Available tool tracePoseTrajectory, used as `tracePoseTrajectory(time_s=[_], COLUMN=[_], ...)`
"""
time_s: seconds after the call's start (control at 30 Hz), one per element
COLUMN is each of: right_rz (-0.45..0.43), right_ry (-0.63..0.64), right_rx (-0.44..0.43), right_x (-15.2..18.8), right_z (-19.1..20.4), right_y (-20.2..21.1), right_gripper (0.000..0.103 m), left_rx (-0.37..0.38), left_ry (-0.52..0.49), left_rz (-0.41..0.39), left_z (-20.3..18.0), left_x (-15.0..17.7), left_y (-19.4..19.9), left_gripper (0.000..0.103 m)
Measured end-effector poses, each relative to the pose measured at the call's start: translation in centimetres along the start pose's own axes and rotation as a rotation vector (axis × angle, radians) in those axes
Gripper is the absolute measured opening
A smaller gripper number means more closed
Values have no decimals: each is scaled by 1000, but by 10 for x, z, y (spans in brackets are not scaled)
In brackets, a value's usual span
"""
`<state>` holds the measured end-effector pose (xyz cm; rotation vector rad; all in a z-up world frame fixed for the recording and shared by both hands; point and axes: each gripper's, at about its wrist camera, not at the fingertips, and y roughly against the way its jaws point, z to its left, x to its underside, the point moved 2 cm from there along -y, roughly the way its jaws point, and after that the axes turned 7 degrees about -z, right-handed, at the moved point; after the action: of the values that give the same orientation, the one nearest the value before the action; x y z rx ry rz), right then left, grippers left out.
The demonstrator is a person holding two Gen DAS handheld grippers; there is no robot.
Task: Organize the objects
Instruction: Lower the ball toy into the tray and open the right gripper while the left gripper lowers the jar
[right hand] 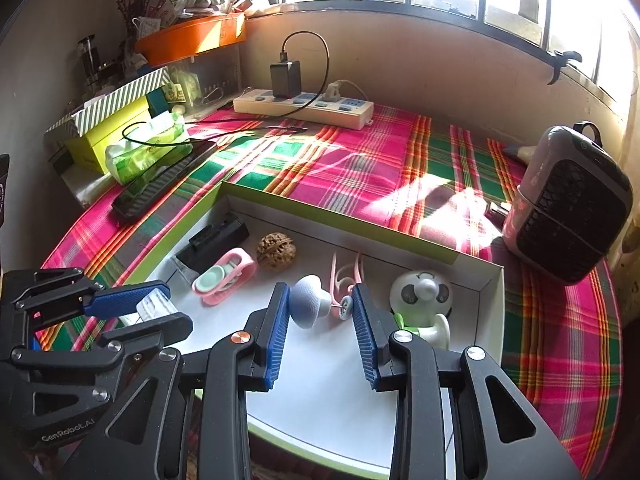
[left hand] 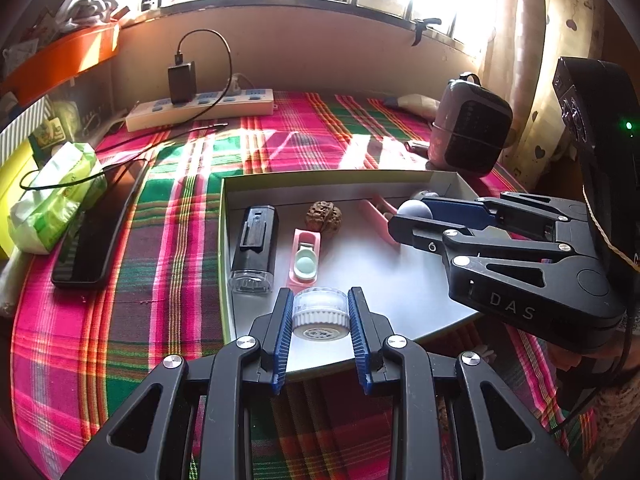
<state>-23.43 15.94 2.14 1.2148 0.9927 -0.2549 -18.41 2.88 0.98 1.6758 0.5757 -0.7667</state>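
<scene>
A shallow white tray (left hand: 400,296) with a green rim lies on the plaid cloth. It holds a black box (left hand: 255,249), a pink case (left hand: 305,258), a walnut (left hand: 323,216) and pink earphones (right hand: 346,276). My left gripper (left hand: 320,312) is shut on a small clear round jar (left hand: 320,312) over the tray's near edge; it also shows in the right wrist view (right hand: 154,304). My right gripper (right hand: 320,304) is shut on a grey-blue mushroom-shaped object (right hand: 310,306), held over the tray; it also shows in the left wrist view (left hand: 416,210). A panda fan (right hand: 424,300) stands in the tray's right corner.
A phone (left hand: 96,228) and a green tissue pack (left hand: 52,196) lie left of the tray. A power strip (left hand: 200,108) with a charger sits at the back. A small heater (left hand: 468,128) stands at the right. Boxes (right hand: 116,120) crowd the left.
</scene>
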Motion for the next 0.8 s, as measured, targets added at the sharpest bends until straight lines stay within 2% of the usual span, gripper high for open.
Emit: tracePoseTrajectory(time_s=[0.43,0.8], right_rz=[37,44], right_ry=[34,123], right_rx=[-9,48], right_x=[-10,-16], right_z=[7,14], right_y=[-30,-41], right_gripper=[33,33], left_rx=[-10,-29], left_ry=[-5,-31], left_rz=[21,24], left_z=[7,5], left_x=[-1,0], left_y=[-14,-17], left_gripper=[25,25])
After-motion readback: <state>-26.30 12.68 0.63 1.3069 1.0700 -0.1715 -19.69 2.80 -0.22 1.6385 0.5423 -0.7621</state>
